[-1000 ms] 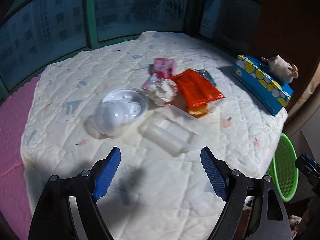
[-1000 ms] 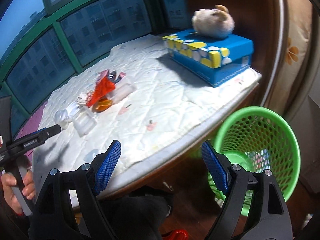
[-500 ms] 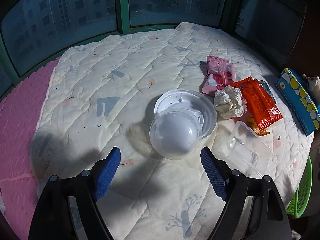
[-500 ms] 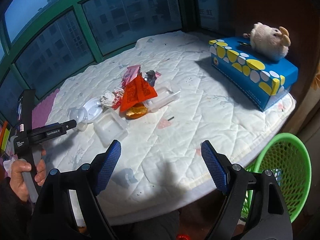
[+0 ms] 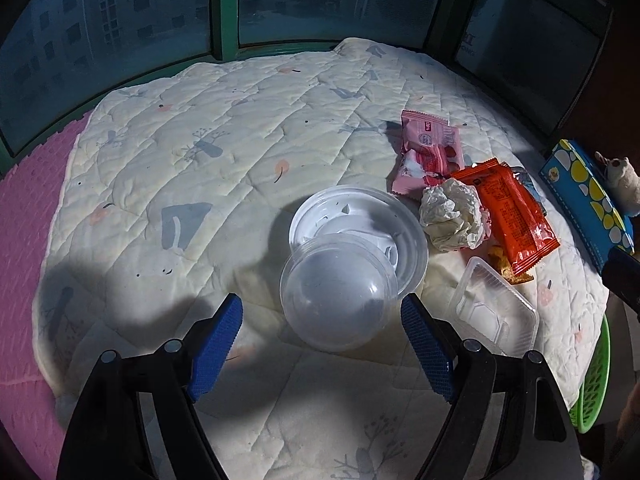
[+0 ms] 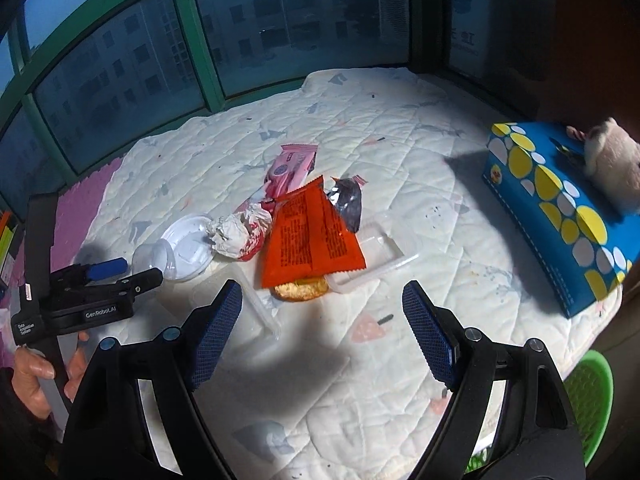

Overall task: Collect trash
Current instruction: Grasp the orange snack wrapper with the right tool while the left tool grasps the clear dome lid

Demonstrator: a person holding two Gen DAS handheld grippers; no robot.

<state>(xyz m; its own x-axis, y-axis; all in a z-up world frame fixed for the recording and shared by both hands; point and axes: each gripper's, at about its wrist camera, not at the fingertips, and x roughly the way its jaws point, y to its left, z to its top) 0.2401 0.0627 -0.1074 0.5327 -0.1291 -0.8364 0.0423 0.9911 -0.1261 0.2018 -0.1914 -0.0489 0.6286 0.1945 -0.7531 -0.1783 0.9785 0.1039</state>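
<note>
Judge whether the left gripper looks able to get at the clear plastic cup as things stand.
Probably yes: the left gripper is open, the clear plastic cup lies on its side just beyond the fingertips, and nothing stands between them.

The quilt (image 5: 248,128) is cream with pale grey, pink and orange motifs. On it lie a clear plastic cup (image 5: 340,300), a white lid (image 5: 360,216), a pink wrapper (image 5: 430,152), an orange-red wrapper (image 6: 312,236) and a blue tissue box (image 6: 560,208) with yellow and white spots. At far right stands a green basket (image 6: 590,392).
</note>
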